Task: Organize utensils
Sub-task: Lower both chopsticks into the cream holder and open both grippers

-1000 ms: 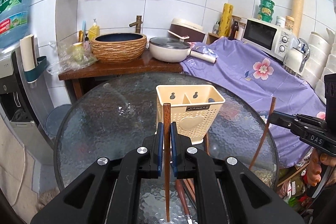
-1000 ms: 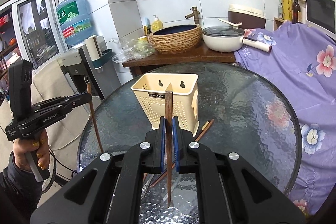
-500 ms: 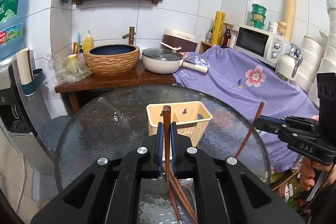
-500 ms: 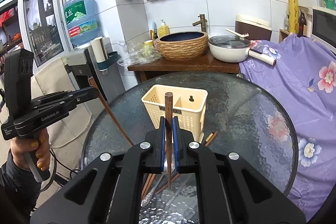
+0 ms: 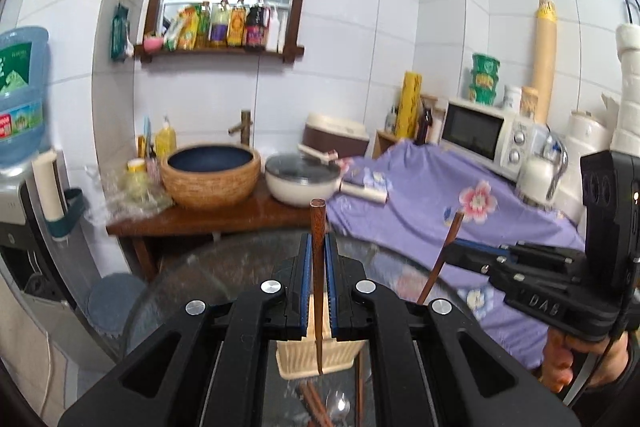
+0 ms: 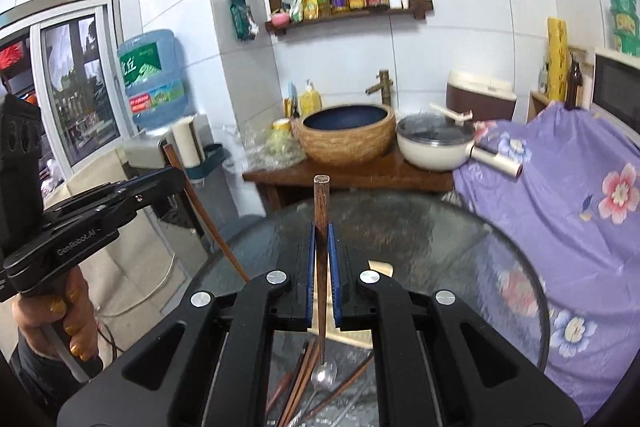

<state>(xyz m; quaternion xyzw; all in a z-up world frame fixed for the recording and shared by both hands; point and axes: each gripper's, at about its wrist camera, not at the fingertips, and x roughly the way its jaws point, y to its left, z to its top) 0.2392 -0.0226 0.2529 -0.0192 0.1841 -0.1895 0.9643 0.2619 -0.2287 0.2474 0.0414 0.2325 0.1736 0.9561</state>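
Left wrist: basket (image 5: 316, 355) behind claw-held chopstick (image 5: 318, 267)

A dark wooden chopstick (image 5: 318, 267) stands upright at frame centre above the cream slotted holder (image 5: 320, 359); spare chopsticks (image 6: 298, 387) and spoon (image 6: 324, 375) lie bottom centre

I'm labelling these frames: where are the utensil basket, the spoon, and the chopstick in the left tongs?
utensil basket (image 5: 320, 361): left wrist view, front wall below the tongs.
spoon (image 6: 325, 373): right wrist view, its bowl.
chopstick (image 5: 317, 227): left wrist view, upper shaft above the pads.
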